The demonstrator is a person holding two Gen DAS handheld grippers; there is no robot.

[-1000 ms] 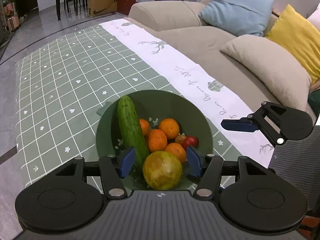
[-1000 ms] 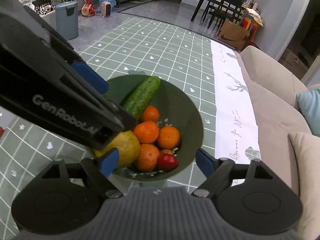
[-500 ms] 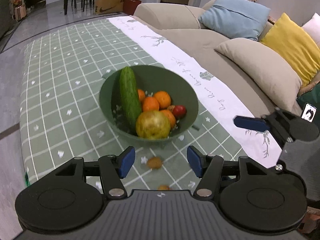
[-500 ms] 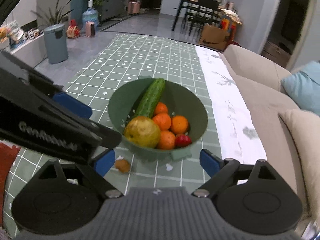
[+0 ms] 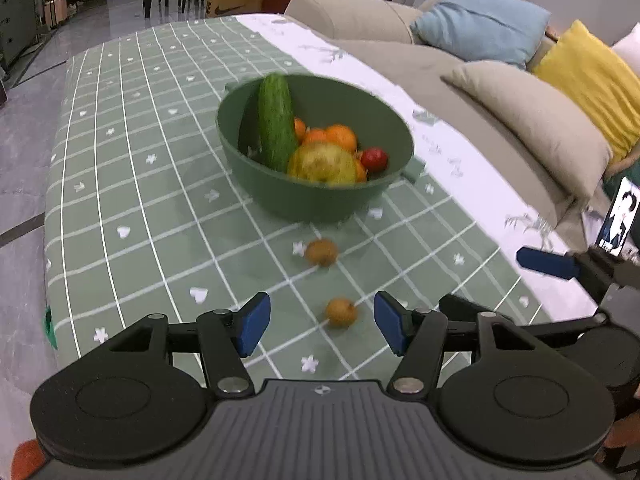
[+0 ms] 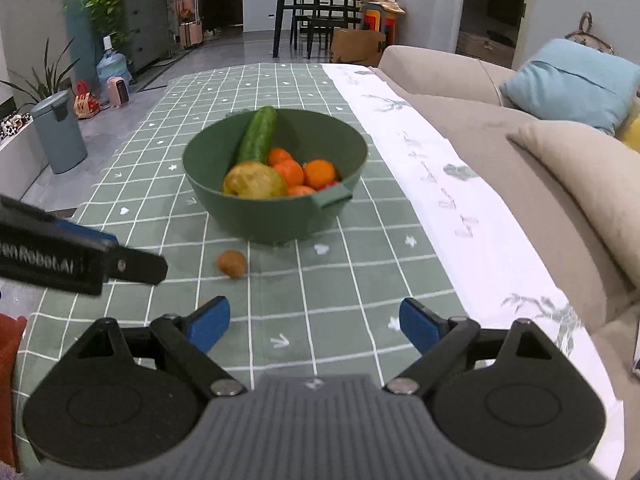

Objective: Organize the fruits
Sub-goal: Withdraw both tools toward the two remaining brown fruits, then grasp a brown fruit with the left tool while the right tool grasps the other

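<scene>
Bowl (image 5: 320, 200): matt green plastic, smooth. Counter (image 5: 140, 200) covering: smooth checked cloth with slight sheen. Cucumber (image 5: 275, 120): glossy, bumpy skin. Left claw (image 5: 322, 322): matt black plastic with blue pads (image 5: 252, 323). Sofa (image 6: 540, 200): soft beige fabric.

bare surface (image 6: 344, 304) lies open before the bowl (image 6: 276, 216); two small brown fruits (image 5: 321, 252) (image 5: 340, 312) dot it, and the sofa (image 6: 560, 184) walls off the right.
</scene>
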